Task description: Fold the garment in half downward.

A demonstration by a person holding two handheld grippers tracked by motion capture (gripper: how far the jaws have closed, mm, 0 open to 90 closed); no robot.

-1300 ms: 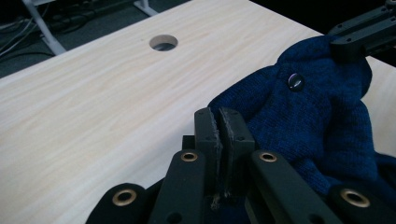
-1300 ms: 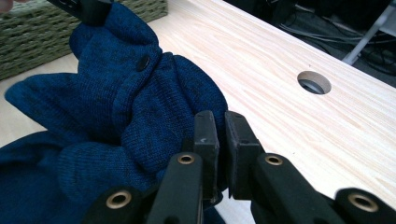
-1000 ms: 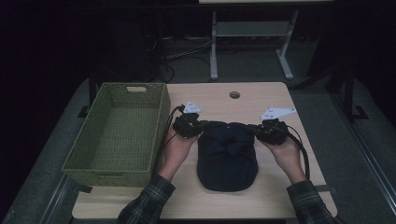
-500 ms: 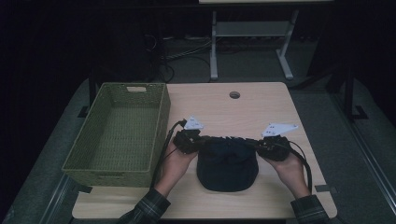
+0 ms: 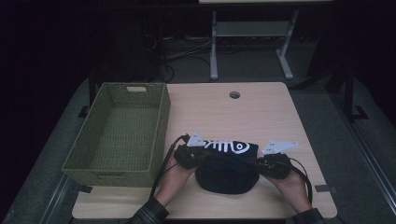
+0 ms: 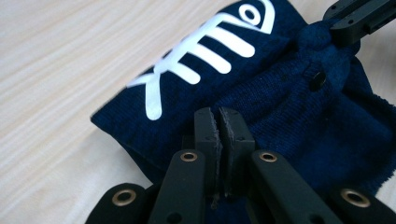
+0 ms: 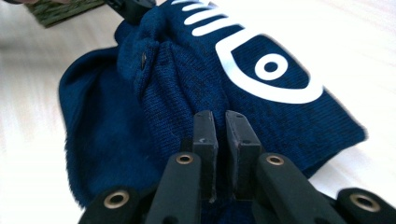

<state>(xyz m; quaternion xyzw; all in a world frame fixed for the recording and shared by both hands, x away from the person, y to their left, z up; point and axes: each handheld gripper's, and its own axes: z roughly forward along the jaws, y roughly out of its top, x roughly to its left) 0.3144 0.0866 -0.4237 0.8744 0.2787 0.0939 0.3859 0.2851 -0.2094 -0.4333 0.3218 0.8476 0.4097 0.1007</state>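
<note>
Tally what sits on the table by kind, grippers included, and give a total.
Navy knit garment with white fish-skeleton print: 1
Green woven basket: 1
Handheld grippers: 2, left gripper and right gripper, each clamped on an edge of the garment
Total: 4

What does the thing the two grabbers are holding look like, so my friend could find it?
Look at the wooden table, right of the green basket. Near the front edge lies a dark blue knitted garment, folded over. It alone carries a white fish skeleton print.
</note>
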